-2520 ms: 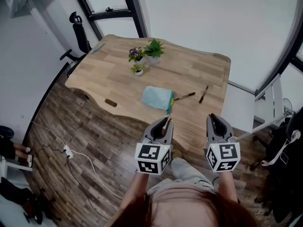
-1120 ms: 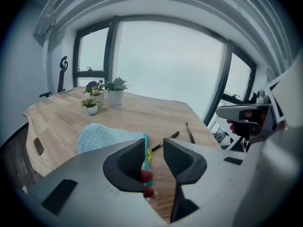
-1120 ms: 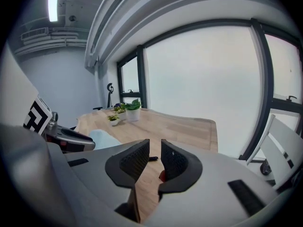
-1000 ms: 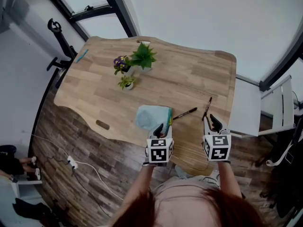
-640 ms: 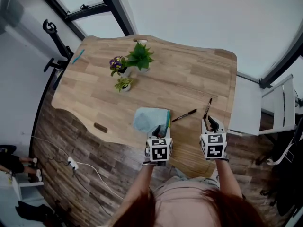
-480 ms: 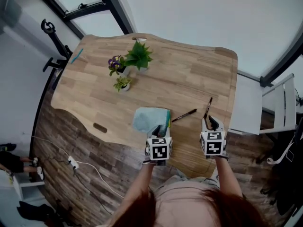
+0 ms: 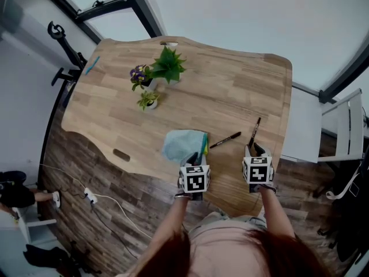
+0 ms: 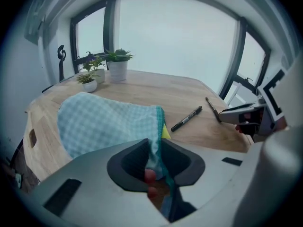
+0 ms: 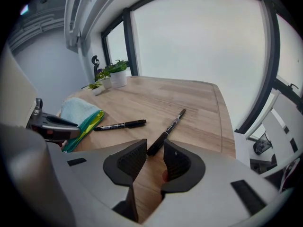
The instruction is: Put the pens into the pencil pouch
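Observation:
A light blue checked pencil pouch with a green and yellow zip edge lies near the table's front edge. My left gripper is at its near end. Its jaws are closing, and the pouch's edge fills the narrow gap between the pads. Two black pens lie to the right of the pouch: one beside it and another farther right. My right gripper is low over the near end of that second pen. Its jaws are opening, and the pen's tip lies between them untouched.
Three small potted plants stand at the back left of the wooden table. A blue object lies at the far left corner. A white chair stands to the right, and a cable lies on the floor.
Both grippers have come down toward the table. The left one has reached the pouch's near edge, and the right one has reached the near end of the right pen.

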`<state>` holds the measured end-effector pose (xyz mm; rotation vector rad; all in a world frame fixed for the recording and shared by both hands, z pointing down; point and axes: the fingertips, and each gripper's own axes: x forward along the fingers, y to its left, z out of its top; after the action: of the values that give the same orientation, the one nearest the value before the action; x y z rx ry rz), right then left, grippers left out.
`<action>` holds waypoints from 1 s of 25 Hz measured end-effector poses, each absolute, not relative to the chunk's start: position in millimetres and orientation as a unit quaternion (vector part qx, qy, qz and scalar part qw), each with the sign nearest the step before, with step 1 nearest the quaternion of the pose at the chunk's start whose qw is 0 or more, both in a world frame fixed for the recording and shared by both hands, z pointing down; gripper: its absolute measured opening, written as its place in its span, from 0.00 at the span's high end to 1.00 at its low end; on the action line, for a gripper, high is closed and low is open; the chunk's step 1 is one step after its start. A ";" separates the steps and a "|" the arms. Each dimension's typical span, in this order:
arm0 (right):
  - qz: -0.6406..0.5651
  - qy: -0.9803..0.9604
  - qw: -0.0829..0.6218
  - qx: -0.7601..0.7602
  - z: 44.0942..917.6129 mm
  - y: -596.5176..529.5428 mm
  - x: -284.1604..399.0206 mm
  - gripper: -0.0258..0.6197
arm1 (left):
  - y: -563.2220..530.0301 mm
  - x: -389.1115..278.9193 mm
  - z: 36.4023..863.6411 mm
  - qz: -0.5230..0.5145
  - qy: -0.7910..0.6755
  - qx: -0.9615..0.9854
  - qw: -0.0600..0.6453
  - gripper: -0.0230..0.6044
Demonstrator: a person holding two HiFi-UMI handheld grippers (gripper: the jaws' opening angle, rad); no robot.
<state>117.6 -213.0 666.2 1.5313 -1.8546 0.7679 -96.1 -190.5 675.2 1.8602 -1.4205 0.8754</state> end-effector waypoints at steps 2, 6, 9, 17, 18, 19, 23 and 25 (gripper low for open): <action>0.305 -0.693 0.305 0.577 672.3 -211.6 118.2 0.80 | -191.4 -96.8 674.1 0.329 -0.543 0.706 0.314 0.88; 0.315 -0.676 0.316 0.586 677.6 -209.8 123.4 0.89 | -193.2 -98.3 664.5 0.310 -0.553 0.707 0.313 0.93; 0.319 -0.674 0.311 0.590 677.8 -209.8 125.6 0.90 | -195.5 -98.7 653.5 0.289 -0.561 0.711 0.310 0.94; 0.315 -0.676 0.291 0.599 666.0 -207.2 134.1 0.90 | -198.9 -97.1 621.2 0.254 -0.571 0.722 0.297 0.94; 0.312 -0.678 0.289 0.600 663.3 -206.8 135.4 0.90 | -199.3 -96.8 617.9 0.251 -0.572 0.723 0.296 0.94; 0.309 -0.679 0.287 0.600 660.4 -206.1 136.9 0.91 | -199.3 -96.4 614.9 0.248 -0.572 0.724 0.296 0.94; 0.293 -0.689 0.281 0.600 645.9 -203.8 141.1 0.91 | -198.3 -93.0 603.6 0.234 -0.567 0.730 0.301 0.94; 0.281 -0.698 0.278 0.597 637.1 -203.1 140.8 0.91 | -197.8 -91.4 599.0 0.229 -0.565 0.733 0.302 0.94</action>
<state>140.8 -203.1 637.1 1.6016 -1.8738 0.7536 -91.4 -197.8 599.0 1.9438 -1.4987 0.6062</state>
